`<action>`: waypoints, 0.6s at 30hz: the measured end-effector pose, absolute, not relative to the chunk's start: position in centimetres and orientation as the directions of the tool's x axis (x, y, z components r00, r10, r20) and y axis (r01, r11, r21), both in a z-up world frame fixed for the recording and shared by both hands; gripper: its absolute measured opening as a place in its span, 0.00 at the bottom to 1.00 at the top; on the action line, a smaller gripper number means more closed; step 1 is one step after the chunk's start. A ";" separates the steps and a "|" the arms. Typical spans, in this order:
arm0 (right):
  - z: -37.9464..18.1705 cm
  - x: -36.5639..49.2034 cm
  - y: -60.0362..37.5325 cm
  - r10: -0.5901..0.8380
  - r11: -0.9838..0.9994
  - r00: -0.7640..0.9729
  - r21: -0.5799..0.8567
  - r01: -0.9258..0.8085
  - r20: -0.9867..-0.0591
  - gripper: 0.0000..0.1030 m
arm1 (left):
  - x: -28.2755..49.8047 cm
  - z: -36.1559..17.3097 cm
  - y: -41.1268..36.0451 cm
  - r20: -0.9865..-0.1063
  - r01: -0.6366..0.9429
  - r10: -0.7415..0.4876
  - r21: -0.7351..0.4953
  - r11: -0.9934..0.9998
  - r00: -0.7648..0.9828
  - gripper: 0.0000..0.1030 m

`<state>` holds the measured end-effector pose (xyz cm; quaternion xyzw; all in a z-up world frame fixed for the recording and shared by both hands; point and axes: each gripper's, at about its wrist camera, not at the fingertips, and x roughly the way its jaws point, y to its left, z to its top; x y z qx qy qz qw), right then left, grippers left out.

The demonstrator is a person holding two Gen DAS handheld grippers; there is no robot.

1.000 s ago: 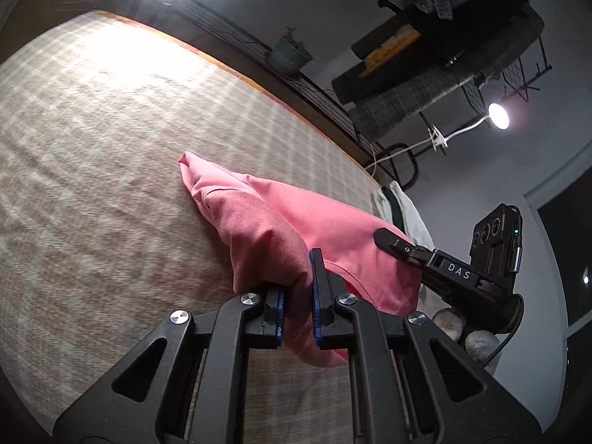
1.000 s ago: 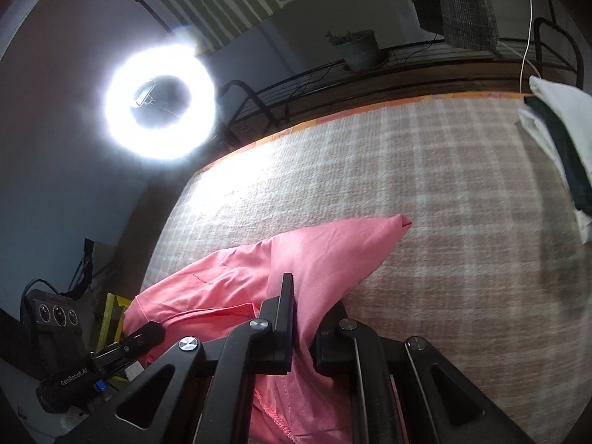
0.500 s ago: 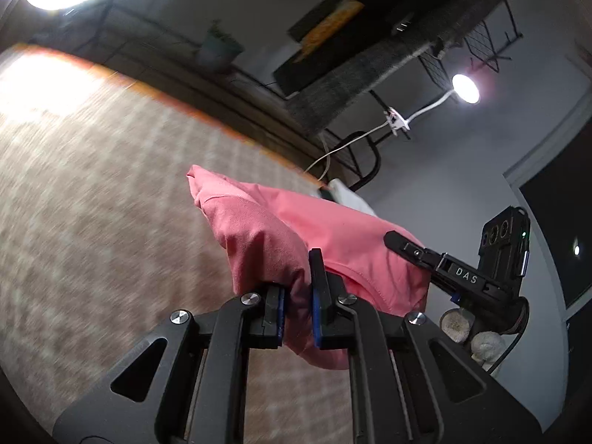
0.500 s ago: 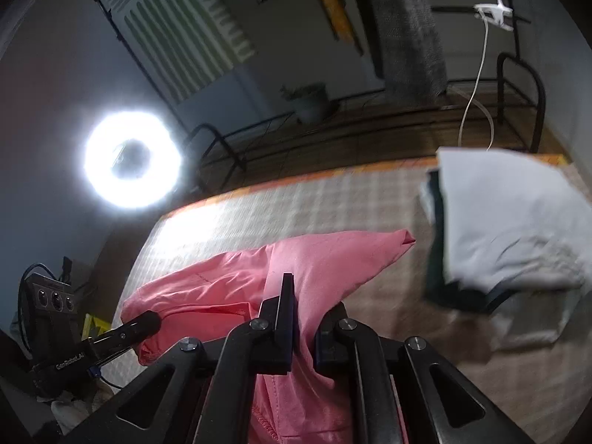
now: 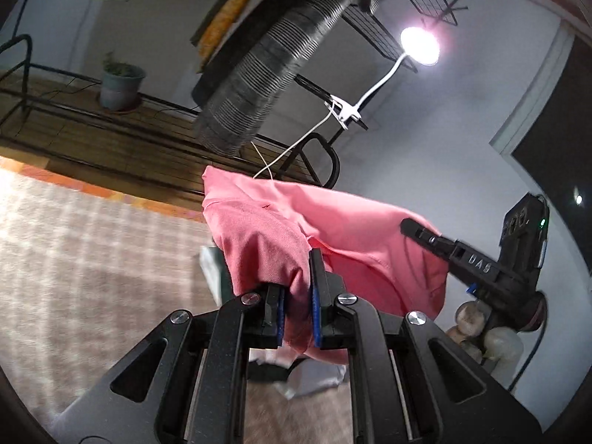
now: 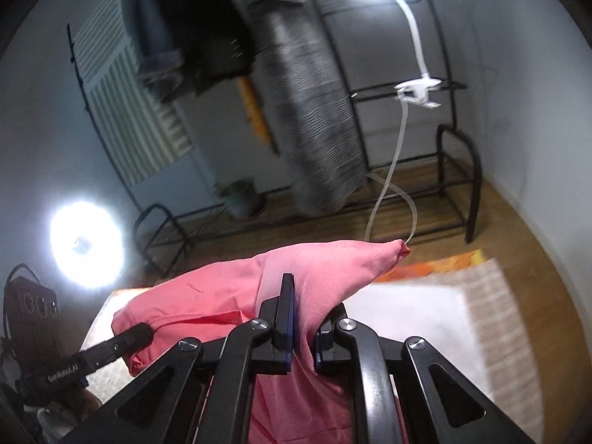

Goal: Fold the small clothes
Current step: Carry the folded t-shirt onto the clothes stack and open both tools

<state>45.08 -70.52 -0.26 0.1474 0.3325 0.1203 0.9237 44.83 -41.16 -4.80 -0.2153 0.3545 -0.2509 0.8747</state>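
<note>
A pink garment (image 5: 333, 229) hangs in the air between both grippers, lifted off the checked surface (image 5: 74, 259). My left gripper (image 5: 298, 310) is shut on one bunched part of it. My right gripper (image 6: 305, 333) is shut on another part of the same pink garment (image 6: 314, 273); its pointed end sticks out to the far right. The right gripper also shows in the left wrist view (image 5: 436, 244), and the left gripper shows in the right wrist view (image 6: 125, 336). The garment's lower part is hidden behind the grippers.
A pile of folded white and dark clothes (image 5: 211, 262) lies on the checked surface below the garment; its white top (image 6: 403, 318) shows in the right view. Behind stand a black metal rack (image 6: 455, 185), hanging grey clothes (image 6: 314, 111), a potted plant (image 5: 120, 85) and lamps.
Both grippers have risen and tilted upward with the pink garment, lifting it off the checked surface and carrying it toward the pile of folded clothes.
</note>
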 end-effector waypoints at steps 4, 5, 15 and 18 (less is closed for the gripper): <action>-3.3 46.5 -72.7 0.298 0.941 0.714 0.320 -0.108 -0.634 0.05 | 45.7 -9.6 -44.2 -0.585 0.241 -0.583 -0.558 0.794 0.564 0.08; -4.5 46.9 -73.1 0.265 0.952 0.694 0.295 -0.080 -0.669 0.06 | 46.0 -11.3 -44.8 -0.624 0.221 -0.581 -0.560 0.799 0.523 0.09; -9.6 45.5 -77.9 0.101 0.963 0.624 0.235 0.135 -0.775 0.34 | 45.0 -16.1 -44.5 -0.708 0.184 -0.530 -0.508 0.841 0.467 0.23; -10.4 44.2 -79.2 0.102 0.953 0.611 0.253 0.166 -0.785 0.41 | 44.6 -15.8 -44.3 -0.708 0.195 -0.529 -0.501 0.843 0.468 0.23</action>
